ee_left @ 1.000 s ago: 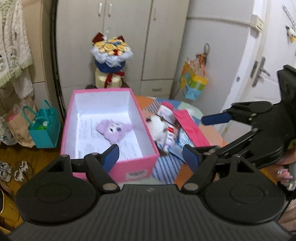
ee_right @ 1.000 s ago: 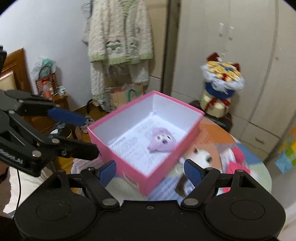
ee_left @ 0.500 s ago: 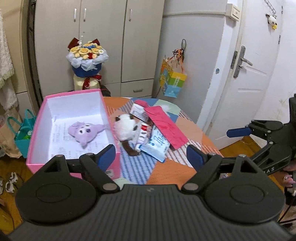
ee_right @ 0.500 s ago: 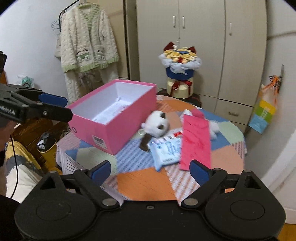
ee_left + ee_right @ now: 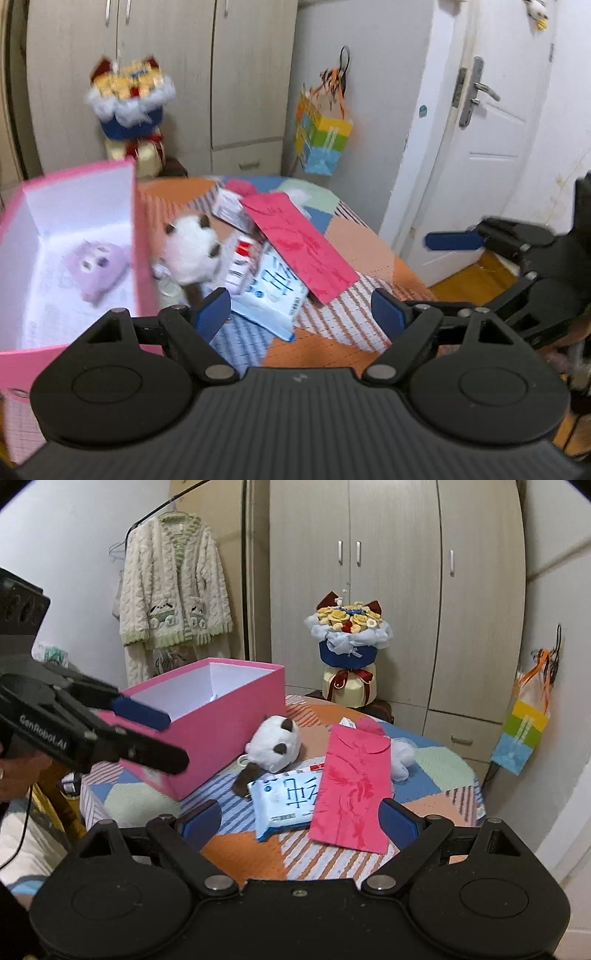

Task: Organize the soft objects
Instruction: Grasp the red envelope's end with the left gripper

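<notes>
Pink box held purple plush; one stowed. Panda plush lay outside, at box's 3 o'clock, untouched; white fluffy toy also left. Left gripper, right gripper gaped wide, empty.

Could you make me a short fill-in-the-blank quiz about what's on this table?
1. The purple plush lies inside the ____ box.
2. The panda plush lies on the table, ____ the box.
3. The red envelope partly covers the ____ pack.

Missing words: pink; outside; tissue
</notes>
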Demonstrator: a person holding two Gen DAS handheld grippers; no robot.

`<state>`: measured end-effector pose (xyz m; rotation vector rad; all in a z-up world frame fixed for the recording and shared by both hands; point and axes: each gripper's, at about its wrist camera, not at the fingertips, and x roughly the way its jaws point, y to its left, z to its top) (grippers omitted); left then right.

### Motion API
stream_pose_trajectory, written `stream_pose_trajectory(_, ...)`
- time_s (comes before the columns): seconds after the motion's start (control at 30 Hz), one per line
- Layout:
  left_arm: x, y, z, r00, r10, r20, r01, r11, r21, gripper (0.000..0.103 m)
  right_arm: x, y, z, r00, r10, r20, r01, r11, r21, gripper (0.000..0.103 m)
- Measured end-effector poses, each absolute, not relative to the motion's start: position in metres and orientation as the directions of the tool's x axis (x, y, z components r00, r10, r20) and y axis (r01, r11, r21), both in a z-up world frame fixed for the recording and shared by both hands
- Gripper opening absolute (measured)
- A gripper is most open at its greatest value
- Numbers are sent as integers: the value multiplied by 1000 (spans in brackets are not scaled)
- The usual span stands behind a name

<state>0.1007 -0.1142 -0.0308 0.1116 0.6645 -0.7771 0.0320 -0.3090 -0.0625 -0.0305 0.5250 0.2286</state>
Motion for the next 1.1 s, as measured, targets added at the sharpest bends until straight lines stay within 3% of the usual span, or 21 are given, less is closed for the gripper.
stream_pose_trajectory(0.27, 147, -153, -65, 428, -626, -652, 646, 717, -263, 61, 97, -342, -111, 799, 243, -550, -174, 969, 175, 95)
stream_pose_trajectory(0.83, 194, -205, -110, 442, -600, -667, 554, 767, -323, 57, 160, -348, -157, 709, 253, -659, -195, 967, 161, 97)
stream_pose_trajectory(0.9, 194, -207, -113, 444, -597, -668, 546, 771, -326, 50, 161, -349, -159, 709, 265, -654, -190, 964, 185, 97)
stream_pose_trajectory(0.93, 194, -207, -114, 444, -596, -668, 545, 772, -327, 40, 162, -350, -159, 712, 266, -649, -188, 964, 189, 97)
stream_pose_trajectory(1.1, 188, -209, -120, 504, -561, -656, 523, 803, -285, 23, 158, -348, -162, 730, 246, -638, -173, 969, 176, 95)
